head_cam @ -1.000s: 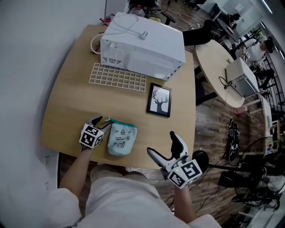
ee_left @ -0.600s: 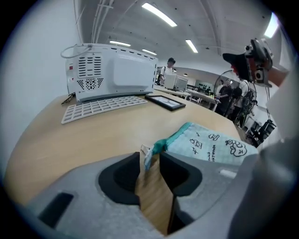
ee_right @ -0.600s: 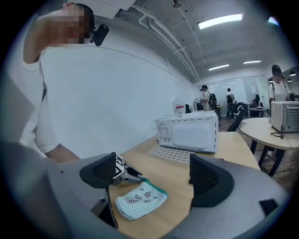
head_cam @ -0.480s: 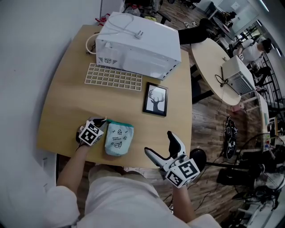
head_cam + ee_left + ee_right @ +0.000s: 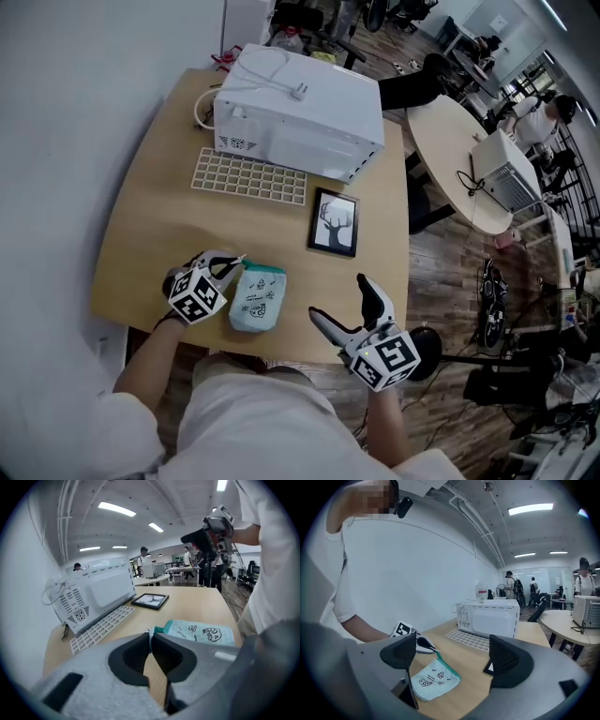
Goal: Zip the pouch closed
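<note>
**Head view.** The pouch (image 5: 256,298) lies flat near the front edge of the table (image 5: 155,225). Its teal zip edge (image 5: 263,271) is on the far side and runs crosswise, from the left gripper (image 5: 234,265) toward the right gripper (image 5: 342,302).

The left gripper's jaws have just been closing. They are now clamped on the left end of the zip edge (pull tab or cloth corner: too small to tell), and that corner appears raised a little.

The right gripper hangs over the table's front edge, well apart from the pouch on its right side. Its jaws are spread wide with nothing between them. It is the nearer gripper to the free end of the zip.

The likely next step is to steady that free end and then draw along the zip line. The picture frame (image 5: 335,223), the white grid (image 5: 248,176) and the microwave (image 5: 300,112) stand farther back, clear of this path.
</note>
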The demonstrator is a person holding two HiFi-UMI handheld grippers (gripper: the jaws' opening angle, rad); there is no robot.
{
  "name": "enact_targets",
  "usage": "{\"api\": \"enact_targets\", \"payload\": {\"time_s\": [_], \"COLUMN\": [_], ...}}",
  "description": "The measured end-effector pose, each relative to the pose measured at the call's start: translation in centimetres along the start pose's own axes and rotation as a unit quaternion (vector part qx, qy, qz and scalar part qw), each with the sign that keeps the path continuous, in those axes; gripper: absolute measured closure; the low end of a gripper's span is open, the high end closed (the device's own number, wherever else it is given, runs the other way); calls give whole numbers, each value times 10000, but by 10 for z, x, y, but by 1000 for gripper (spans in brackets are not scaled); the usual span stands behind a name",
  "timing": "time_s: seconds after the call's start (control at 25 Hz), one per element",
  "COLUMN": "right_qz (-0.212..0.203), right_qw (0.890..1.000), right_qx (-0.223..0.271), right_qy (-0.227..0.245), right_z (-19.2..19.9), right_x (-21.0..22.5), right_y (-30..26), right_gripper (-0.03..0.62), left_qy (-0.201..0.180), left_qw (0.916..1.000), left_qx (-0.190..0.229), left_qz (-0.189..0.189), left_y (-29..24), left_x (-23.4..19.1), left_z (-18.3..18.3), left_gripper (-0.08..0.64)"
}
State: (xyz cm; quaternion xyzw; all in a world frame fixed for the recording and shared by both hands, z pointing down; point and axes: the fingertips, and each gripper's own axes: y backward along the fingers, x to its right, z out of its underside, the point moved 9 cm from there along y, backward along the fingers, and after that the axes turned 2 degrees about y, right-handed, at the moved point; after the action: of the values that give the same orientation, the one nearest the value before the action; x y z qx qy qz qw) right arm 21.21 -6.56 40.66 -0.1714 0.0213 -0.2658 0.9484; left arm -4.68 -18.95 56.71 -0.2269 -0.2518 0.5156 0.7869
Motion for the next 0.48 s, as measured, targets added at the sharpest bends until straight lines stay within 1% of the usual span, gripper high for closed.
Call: {"api": "enact_targets", "payload": {"time_s": [0.08,0.2,0.36,0.48], "right_qz": [-56,-168,-400,-660], "right_qw": [9999,9994,9978,9944], "right_qx": [116,270,327,419], "right_qy": [20,118,410,709], "right_z": [-4,-9,-18,-29], "right_x": [0,-1,-2,-5], "right_y": [-4,-9,-16,-24], "right_gripper": [103,108,137,166], "left_qy": [-273,-631,-696,-856], "left_qw": [9992,9949,9867,9791], "left_qx": [286,762,1409,1749], "left_qz": [38,200,419,577], "left_y": [16,38,71,94], "left_x": [3,9,11,13], "left_z": [-17,-44,-75,-94], "left_gripper": [529,529,529,529]}}
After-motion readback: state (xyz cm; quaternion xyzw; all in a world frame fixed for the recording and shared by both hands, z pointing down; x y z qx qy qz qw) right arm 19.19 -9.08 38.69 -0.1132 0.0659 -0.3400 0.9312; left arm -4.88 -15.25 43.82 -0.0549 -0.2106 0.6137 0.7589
